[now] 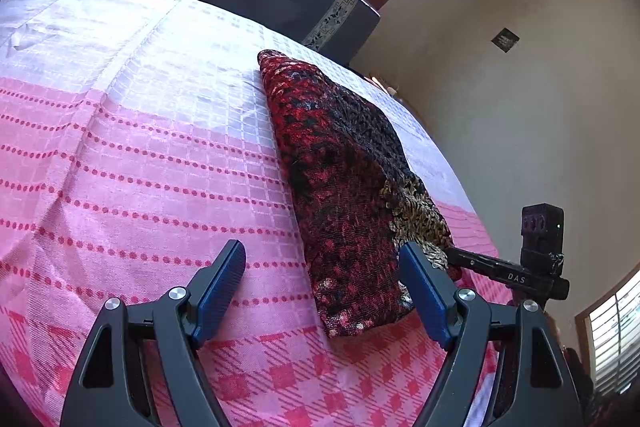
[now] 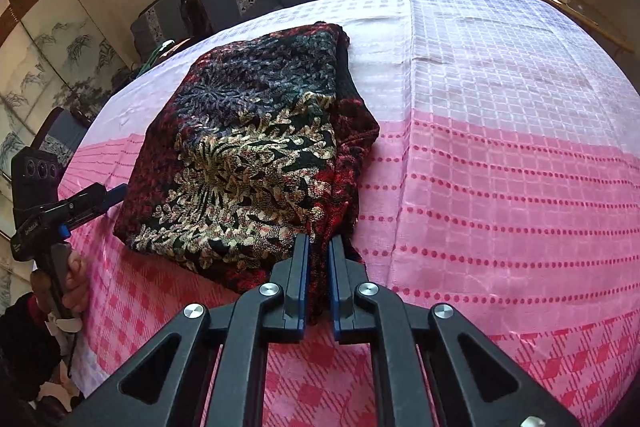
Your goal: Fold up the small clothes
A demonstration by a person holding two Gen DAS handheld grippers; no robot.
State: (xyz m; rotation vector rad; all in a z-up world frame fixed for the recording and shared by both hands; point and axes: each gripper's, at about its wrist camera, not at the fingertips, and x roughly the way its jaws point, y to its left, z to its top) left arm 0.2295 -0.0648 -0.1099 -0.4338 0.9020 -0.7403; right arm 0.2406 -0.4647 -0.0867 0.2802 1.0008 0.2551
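Pink-and-white checked cloth with dotted red stripes (image 1: 140, 155) covers the whole work surface and is the largest thing in both views. On it lies the red, black and gold patterned woven garment (image 2: 256, 155), already folded into a thick, roughly rectangular bundle of several layers, with a floral gold-and-black panel on top and red-black weave along its sides.

Black two-finger right gripper with blue pads (image 2: 319, 259) has its jaws drawn nearly together on the garment's near edge, pinching a fold of red-black fabric between them. Matching left gripper (image 1: 322, 267) stands with its jaws spread wide, holding nothing; the garment's near end lies between its fingers, and whether the right-side pad touches the cloth I cannot tell.

By my reading the folding is well advanced: the bundle is compact and neat. What seems left is at most a final fold or tidy of the pinched edge, then letting go.
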